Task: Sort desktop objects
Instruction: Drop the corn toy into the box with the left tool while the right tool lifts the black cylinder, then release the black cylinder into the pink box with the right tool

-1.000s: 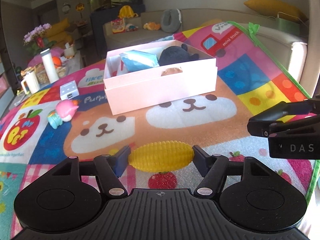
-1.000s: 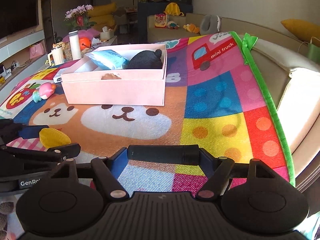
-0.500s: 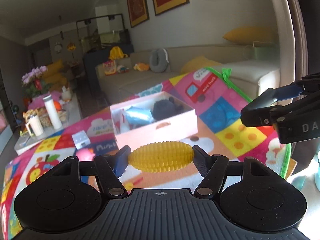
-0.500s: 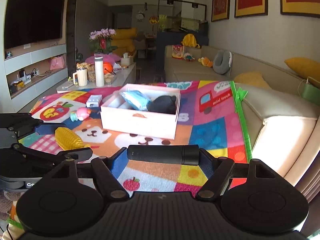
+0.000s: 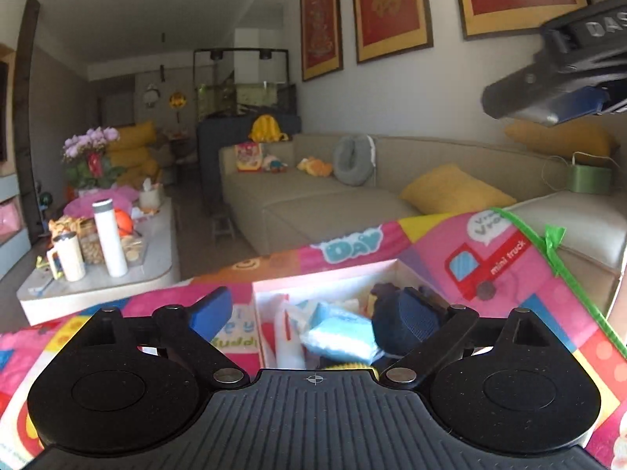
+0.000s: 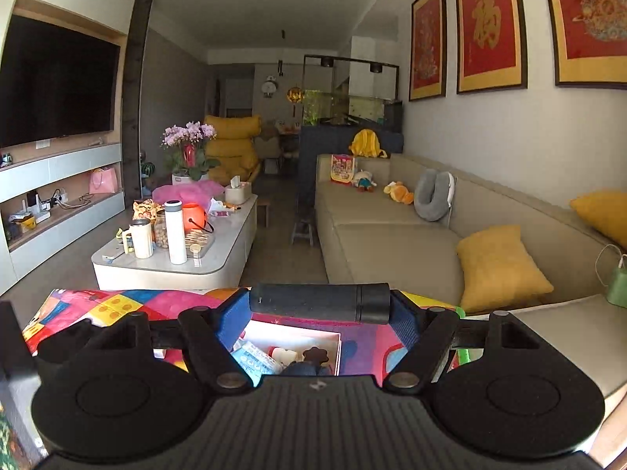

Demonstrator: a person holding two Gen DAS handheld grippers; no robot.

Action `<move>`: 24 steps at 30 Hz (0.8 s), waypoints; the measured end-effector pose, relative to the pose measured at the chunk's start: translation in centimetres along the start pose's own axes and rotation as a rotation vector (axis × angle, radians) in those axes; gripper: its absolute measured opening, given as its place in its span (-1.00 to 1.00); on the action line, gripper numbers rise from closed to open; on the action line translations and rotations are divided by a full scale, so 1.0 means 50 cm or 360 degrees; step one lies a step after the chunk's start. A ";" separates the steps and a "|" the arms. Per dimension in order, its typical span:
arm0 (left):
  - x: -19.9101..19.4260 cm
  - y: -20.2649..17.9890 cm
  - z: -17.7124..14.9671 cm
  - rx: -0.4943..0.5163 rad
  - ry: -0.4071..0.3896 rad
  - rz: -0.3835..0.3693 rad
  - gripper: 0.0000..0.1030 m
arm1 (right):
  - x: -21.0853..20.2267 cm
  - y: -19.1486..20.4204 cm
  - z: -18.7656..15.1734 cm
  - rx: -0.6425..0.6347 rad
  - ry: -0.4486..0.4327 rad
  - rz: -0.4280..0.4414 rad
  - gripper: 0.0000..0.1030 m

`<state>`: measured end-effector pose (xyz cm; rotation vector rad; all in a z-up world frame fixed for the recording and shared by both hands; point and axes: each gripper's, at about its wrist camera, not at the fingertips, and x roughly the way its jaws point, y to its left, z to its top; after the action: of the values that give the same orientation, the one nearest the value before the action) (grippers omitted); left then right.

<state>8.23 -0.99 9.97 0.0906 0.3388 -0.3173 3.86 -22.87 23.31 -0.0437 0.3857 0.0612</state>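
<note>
My left gripper (image 5: 317, 309) is open over the pink box (image 5: 325, 274). The yellow corn toy (image 5: 348, 365) lies in the box just under the gripper body, mostly hidden. A blue packet (image 5: 339, 333) and a dark plush toy (image 5: 403, 321) lie in the box too. My right gripper (image 6: 319, 303) is shut on a black cylinder (image 6: 319, 302), held crosswise above the box (image 6: 313, 338). In the left wrist view the right gripper's finger (image 5: 548, 94) shows high at the upper right.
The box sits on a colourful play mat (image 5: 490, 258) spread on a beige sofa (image 6: 392, 235). A yellow cushion (image 6: 497, 266) lies to the right. A white coffee table (image 6: 176, 262) with a bottle and cups stands to the left.
My left gripper moved over the box, opened and let the corn drop in. My right gripper rose and came over the box with the cylinder.
</note>
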 end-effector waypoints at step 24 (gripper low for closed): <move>-0.036 0.243 -0.210 -0.0429 0.0314 0.0131 1.00 | 0.401 0.277 -0.043 -0.0107 0.0578 0.0172 0.66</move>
<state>7.22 12.52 1.13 -0.1301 0.5690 -0.1793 20.64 -8.16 13.33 -0.1010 0.7489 0.1745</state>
